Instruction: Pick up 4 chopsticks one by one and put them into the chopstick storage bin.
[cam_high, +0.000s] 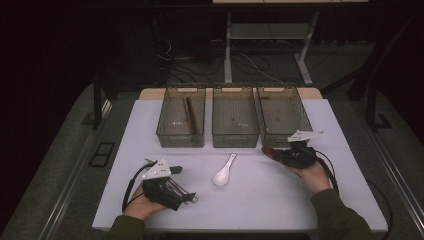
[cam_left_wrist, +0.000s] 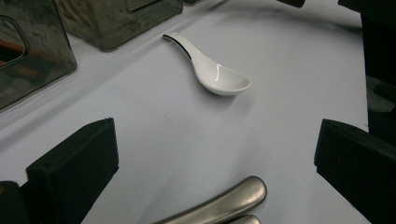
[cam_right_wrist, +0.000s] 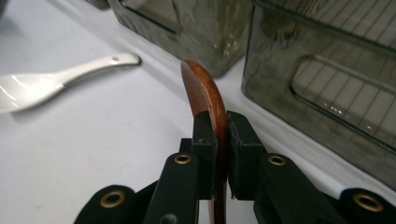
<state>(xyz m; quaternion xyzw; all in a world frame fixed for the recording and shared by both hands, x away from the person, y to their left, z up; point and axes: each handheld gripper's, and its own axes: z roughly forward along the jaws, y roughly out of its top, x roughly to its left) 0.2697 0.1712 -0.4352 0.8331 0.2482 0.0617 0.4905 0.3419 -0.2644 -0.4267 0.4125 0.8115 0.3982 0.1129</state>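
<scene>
Right claw (cam_right_wrist: 219, 135): its two black jaws are pressing together on a thin, curved reddish-brown wooden utensil (cam_right_wrist: 203, 91), which is rising from between the pads.
Wooden utensil: it is hovering over the white table (cam_high: 260, 192), just in front of the right-hand smoky transparent plastic bin (cam_high: 282, 116).
Left claw (cam_left_wrist: 217, 158): its jaws are standing wide apart, gripping nothing, with brushed metal handles (cam_left_wrist: 224, 203) lying between them.
White ceramic soup spoon (cam_high: 223, 171): it is lying on the table between both claws.

3 dark bins (cam_high: 235, 122) stand side by side at the white table's (cam_high: 250, 200) far edge. A white spoon (cam_high: 223, 172) lies between the left gripper (cam_high: 170, 186) and the right gripper (cam_high: 292, 152), which sits just before the right bin.
</scene>
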